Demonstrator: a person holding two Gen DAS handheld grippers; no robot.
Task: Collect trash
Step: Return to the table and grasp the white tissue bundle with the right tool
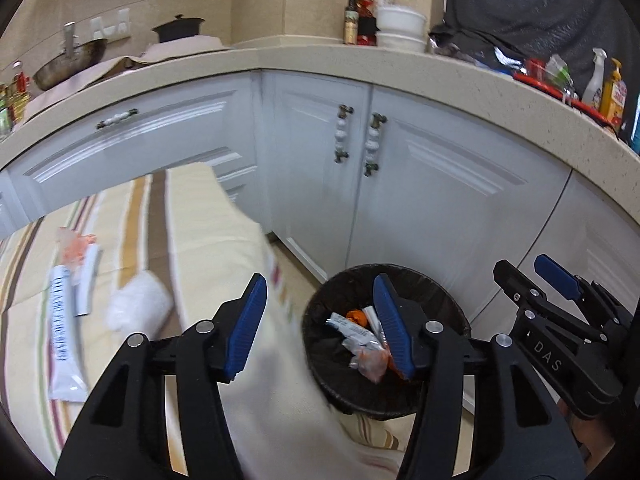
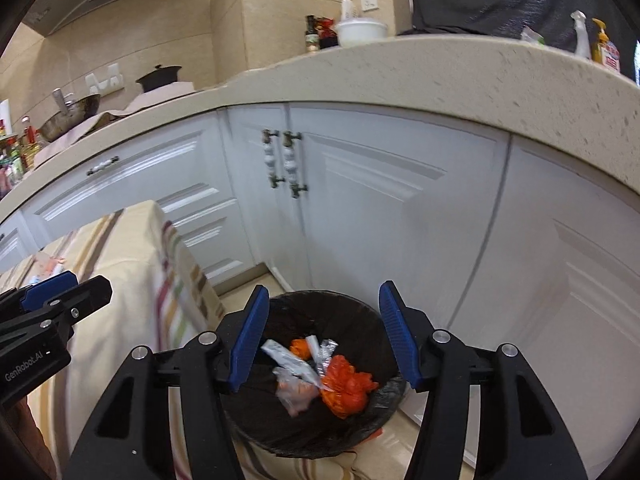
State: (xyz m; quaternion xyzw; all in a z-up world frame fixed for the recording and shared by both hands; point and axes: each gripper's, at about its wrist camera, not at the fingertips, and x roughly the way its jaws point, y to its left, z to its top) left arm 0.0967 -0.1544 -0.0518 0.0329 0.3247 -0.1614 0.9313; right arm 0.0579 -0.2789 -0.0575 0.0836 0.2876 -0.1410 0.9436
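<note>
A dark round trash bin (image 1: 440, 308) lined with a black bag stands on the floor by the table's corner, holding orange and silver wrappers (image 1: 366, 344). My left gripper (image 1: 320, 328) is open and empty, hovering over the table edge and bin. My right gripper (image 2: 324, 336) is open and empty directly above the bin (image 2: 360, 320), with an orange wrapper (image 2: 346, 384) below it. On the striped tablecloth (image 1: 192, 216) lie a white tube (image 1: 60, 344), a crumpled white tissue (image 1: 136, 304) and an orange wrapper (image 1: 76, 246). The right gripper shows at the right edge of the left view (image 1: 532, 276).
White cabinet doors (image 1: 420, 184) with ceramic handles stand behind the bin under a beige counter (image 1: 320, 60). The counter carries a wok, a black pot, bottles, white bowls and a red tray. The tablecloth hangs down beside the bin.
</note>
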